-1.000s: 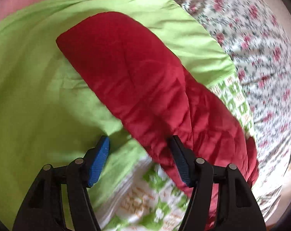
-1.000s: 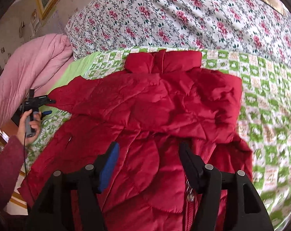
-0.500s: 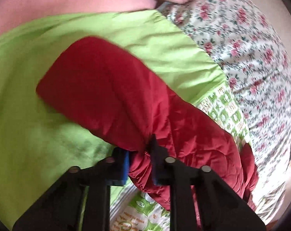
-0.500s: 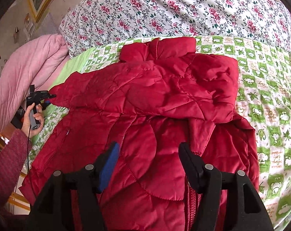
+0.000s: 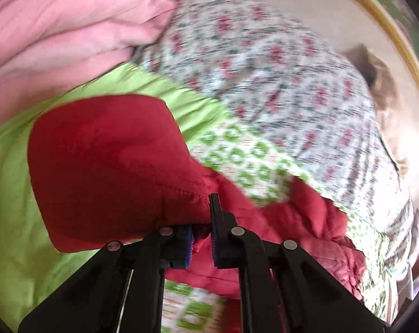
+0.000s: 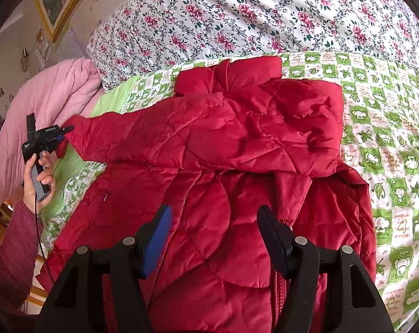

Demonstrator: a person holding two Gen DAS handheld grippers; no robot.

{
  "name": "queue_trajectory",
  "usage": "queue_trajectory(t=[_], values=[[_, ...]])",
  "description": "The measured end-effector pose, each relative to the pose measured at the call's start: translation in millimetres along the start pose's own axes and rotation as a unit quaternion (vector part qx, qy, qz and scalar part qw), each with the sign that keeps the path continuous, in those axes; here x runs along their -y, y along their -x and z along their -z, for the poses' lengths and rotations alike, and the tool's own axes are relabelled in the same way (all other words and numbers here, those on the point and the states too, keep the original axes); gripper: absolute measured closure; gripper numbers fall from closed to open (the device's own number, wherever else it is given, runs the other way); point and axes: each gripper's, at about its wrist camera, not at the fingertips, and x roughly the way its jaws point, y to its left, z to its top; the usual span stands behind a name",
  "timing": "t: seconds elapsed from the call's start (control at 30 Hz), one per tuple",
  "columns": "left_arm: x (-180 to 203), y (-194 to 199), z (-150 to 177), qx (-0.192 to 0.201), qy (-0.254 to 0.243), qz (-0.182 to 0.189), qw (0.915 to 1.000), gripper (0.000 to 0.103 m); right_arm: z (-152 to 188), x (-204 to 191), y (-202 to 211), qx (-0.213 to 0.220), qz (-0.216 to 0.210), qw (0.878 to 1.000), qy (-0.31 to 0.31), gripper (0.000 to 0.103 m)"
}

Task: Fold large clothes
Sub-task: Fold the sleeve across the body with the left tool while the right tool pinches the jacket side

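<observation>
A large red quilted jacket (image 6: 223, 149) lies spread on a green-and-white patterned sheet (image 6: 390, 127) on a bed. Its left sleeve (image 5: 112, 155) stretches toward the left edge. My left gripper (image 5: 201, 238) is shut on the sleeve's cuff end and holds it lifted above the lime green sheet (image 5: 12, 188); it also shows in the right wrist view (image 6: 63, 134). My right gripper (image 6: 213, 238) is open and empty, hovering over the jacket's lower front near the red zipper (image 6: 279, 299).
A floral quilt (image 6: 251, 14) covers the far side of the bed. A pink duvet (image 6: 43, 97) is bunched at the left. A gold-framed picture (image 6: 59, 0) hangs on the wall. The bed's edge runs along the lower left.
My left gripper closed on the sleeve's cuff end and lifted it, swinging the view up toward the wall. My right gripper stayed open and moved slightly nearer over the jacket.
</observation>
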Motion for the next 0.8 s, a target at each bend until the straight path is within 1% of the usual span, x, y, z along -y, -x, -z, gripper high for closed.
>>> queue_trajectory(t=[0.07,0.2,0.33,0.43,0.67,0.8], values=[[16.3,5.0,0.3,0.005,-0.014,0.017,0.9998,0.095,0.5,-0.5,2.2,0.002,0.001,1.000,-0.002,0.037],[57.9,16.1,8.3,0.005,-0.058,0.060,0.9965,0.095,1.2,1.7,6.6,0.007,-0.003,1.000,-0.010,0.037],[100.9,19.2,21.8,-0.006,-0.101,0.098,0.9900,0.095,1.1,6.1,8.8,0.011,-0.008,1.000,-0.022,0.037],[131.7,19.0,36.3,-0.015,-0.136,0.117,0.9836,0.095,1.1,10.2,9.8,0.015,-0.017,0.999,-0.035,0.037],[207.1,0.6,80.5,-0.044,-0.222,0.132,0.9651,0.095,1.2,22.6,14.8,0.025,-0.030,0.997,-0.069,0.037],[234.7,-8.9,105.1,-0.060,-0.252,0.134,0.9564,0.095,-1.5,36.1,22.5,0.037,-0.040,0.994,-0.092,0.037]])
